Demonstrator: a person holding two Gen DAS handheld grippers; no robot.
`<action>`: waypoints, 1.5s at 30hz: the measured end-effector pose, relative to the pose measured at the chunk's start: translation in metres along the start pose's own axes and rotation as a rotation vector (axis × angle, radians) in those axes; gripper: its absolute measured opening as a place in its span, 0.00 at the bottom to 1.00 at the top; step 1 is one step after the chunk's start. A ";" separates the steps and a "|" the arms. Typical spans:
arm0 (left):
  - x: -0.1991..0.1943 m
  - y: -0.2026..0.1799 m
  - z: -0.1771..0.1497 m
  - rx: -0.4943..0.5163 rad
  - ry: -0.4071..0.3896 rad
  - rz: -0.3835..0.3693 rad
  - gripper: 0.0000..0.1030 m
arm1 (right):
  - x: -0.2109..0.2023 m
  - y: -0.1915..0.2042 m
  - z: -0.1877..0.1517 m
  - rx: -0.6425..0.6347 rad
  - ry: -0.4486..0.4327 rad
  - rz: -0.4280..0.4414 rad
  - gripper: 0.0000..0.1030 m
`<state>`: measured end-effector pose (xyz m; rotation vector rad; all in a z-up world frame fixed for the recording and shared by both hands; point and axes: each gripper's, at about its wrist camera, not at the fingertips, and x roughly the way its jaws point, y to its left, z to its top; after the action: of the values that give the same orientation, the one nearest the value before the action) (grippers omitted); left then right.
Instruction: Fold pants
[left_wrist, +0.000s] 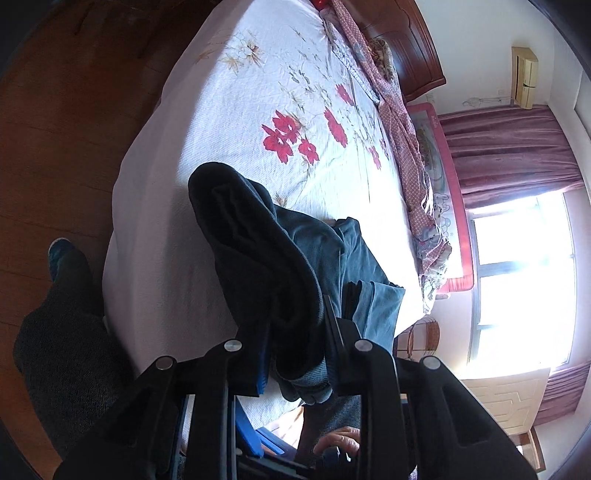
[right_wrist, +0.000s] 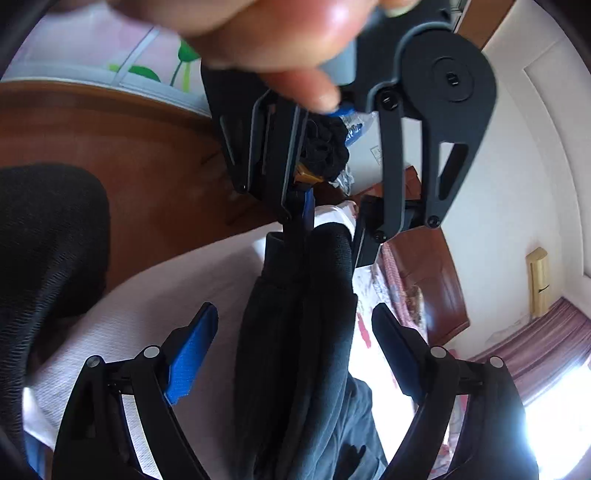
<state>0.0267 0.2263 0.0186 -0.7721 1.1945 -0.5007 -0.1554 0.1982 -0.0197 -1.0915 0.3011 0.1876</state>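
Dark blue-grey pants (left_wrist: 280, 251) hang over a white floral bed (left_wrist: 229, 122), lifted at one end. My left gripper (left_wrist: 295, 339) is shut on a bunched edge of the pants, close to the lens. In the right wrist view the same pants (right_wrist: 295, 350) hang as a long dark band between the open fingers of my right gripper (right_wrist: 295, 325), whose blue pads (right_wrist: 192, 350) stand wide apart. The left gripper (right_wrist: 325, 232) shows above it, clamped on the top of the pants, with a hand on its handle.
A wooden floor (left_wrist: 62, 122) lies left of the bed. A wooden headboard (left_wrist: 410, 44), pink patterned bedding (left_wrist: 406, 147) and a red-framed bed rail (left_wrist: 447, 192) line the far side. A bright window (left_wrist: 524, 273) with purple curtains is at right. The person's leg (left_wrist: 62, 332) stands by the bed.
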 end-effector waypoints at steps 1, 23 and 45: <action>0.001 0.001 0.002 -0.005 0.003 -0.007 0.22 | 0.006 0.002 -0.001 -0.006 0.009 -0.001 0.82; -0.029 -0.006 -0.012 -0.024 -0.247 -0.081 0.98 | 0.037 -0.265 -0.152 1.158 0.029 0.395 0.13; 0.125 -0.109 -0.072 0.239 0.157 0.052 0.98 | 0.017 -0.204 -0.482 2.249 0.189 0.204 0.16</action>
<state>0.0020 0.0471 0.0097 -0.5034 1.2692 -0.6572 -0.1502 -0.3243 -0.0590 1.1592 0.5265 -0.1310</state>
